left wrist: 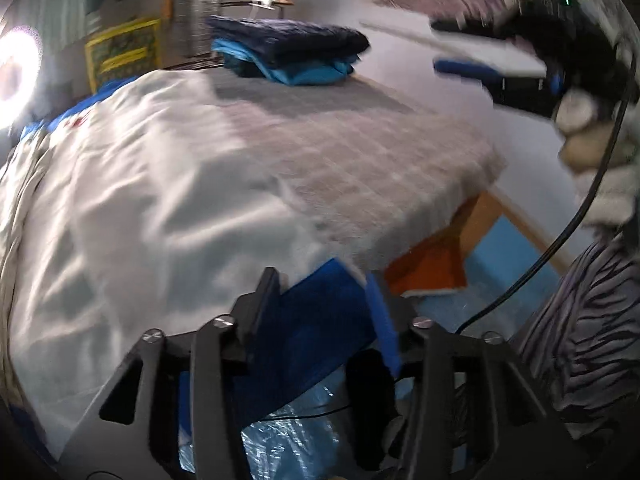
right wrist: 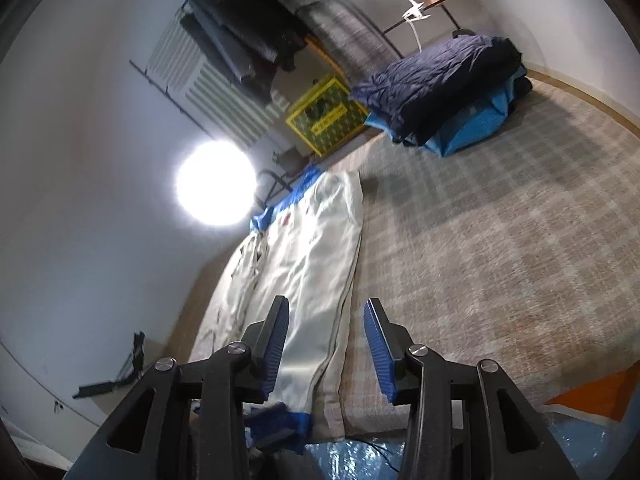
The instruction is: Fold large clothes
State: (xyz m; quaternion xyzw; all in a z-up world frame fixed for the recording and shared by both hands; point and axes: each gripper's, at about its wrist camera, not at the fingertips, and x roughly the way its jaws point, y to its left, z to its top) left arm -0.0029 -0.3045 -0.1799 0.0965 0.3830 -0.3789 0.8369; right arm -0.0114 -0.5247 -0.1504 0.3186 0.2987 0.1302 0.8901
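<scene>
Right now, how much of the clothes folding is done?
Done: a dark blue garment sits folded on a light blue one at the bed's far end. In hand: nothing; the left gripper and right gripper are open. Left: the big white garment lies long, apparently only partly folded.

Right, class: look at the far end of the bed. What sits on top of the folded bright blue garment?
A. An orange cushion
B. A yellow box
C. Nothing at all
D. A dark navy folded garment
D: the dark navy garment lies folded directly on the bright blue garment, forming one stack on the bed.
</scene>
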